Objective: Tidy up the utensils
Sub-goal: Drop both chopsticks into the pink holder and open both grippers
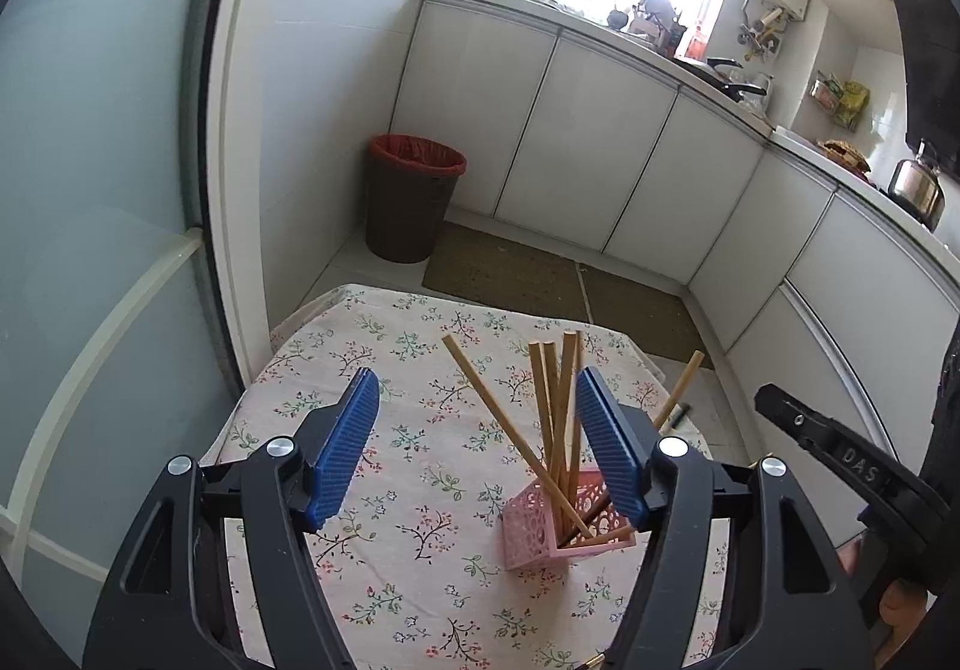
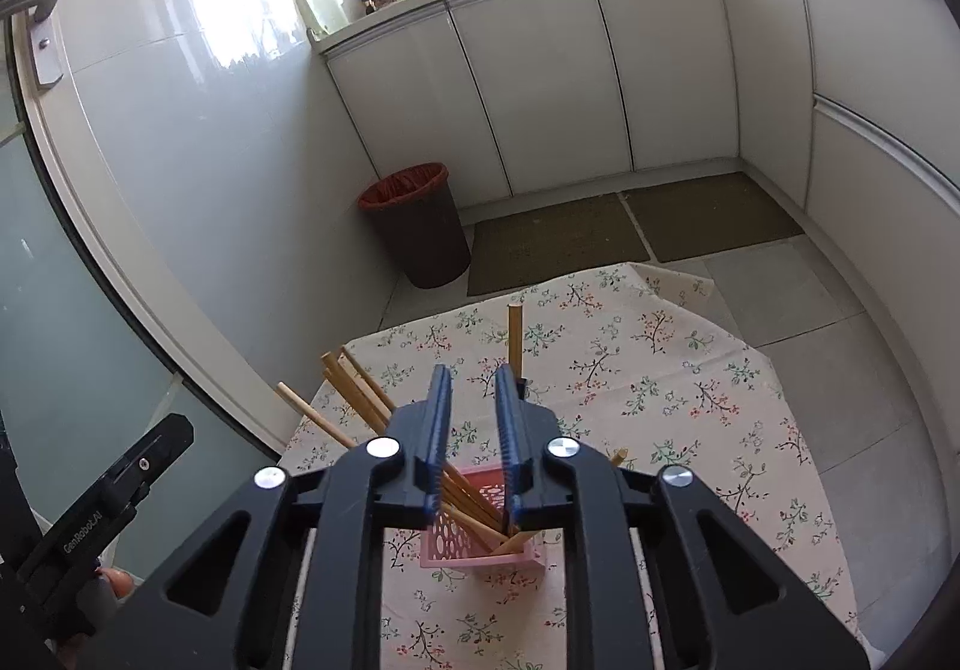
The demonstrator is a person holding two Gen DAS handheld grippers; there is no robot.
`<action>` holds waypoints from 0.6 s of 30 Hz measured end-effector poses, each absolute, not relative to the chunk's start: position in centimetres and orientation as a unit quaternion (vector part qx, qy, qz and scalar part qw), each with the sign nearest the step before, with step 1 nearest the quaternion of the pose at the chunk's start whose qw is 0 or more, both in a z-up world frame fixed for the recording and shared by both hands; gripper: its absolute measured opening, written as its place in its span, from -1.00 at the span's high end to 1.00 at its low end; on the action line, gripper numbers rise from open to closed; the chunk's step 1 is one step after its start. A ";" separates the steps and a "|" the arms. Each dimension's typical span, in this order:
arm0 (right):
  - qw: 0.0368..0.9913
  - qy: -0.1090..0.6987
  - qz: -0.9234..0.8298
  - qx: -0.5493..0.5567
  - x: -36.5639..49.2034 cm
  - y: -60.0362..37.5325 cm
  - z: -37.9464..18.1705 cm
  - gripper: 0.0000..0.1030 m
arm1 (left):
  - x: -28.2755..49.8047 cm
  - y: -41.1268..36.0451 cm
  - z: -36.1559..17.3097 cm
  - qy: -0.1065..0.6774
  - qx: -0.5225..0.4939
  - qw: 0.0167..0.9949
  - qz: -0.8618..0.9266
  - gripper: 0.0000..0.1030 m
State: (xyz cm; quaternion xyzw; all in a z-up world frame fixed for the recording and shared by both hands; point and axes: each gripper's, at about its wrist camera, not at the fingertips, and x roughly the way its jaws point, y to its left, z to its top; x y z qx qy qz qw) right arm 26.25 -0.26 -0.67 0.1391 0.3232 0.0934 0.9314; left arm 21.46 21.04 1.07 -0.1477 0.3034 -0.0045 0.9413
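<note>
A pink lattice holder [image 1: 534,538] stands on the flowered tablecloth with several wooden chopsticks [image 1: 555,400] fanned out of it. My left gripper [image 1: 477,379] is open wide above the cloth. Its right finger [image 1: 606,448] is close beside the holder, and nothing lies between the pads. In the right wrist view the holder [image 2: 456,544] sits just below my right gripper [image 2: 474,373], whose jaws stand a little apart with only cloth showing in the gap. One chopstick [image 2: 514,334] rises just beyond its right finger [image 2: 510,430]; its lower end is hidden.
The small table [image 2: 660,370] ends a short way past the holder, with floor mats [image 2: 558,244] beyond. A dark waste bin [image 1: 411,202] with a red liner stands by the wall. White cabinets [image 1: 576,142] run along the back and right. The other gripper's black frame [image 1: 840,460] is at the right.
</note>
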 end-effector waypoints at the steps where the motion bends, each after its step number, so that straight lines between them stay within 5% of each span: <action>1: 0.934 0.315 0.093 0.140 25.8 -0.5 -0.1 0.42 | 21.2 21.0 1.3 0.302 -0.149 0.942 -0.005 -0.27; 9: 0.949 0.280 0.075 0.124 21.8 -1.7 2.9 0.34 | 19.4 17.8 3.0 0.291 -0.100 0.951 -0.007 -0.43; 18: 0.954 0.273 0.029 0.119 16.8 -3.9 3.0 -0.28 | 15.9 15.2 4.4 0.266 -0.077 0.961 0.001 -0.82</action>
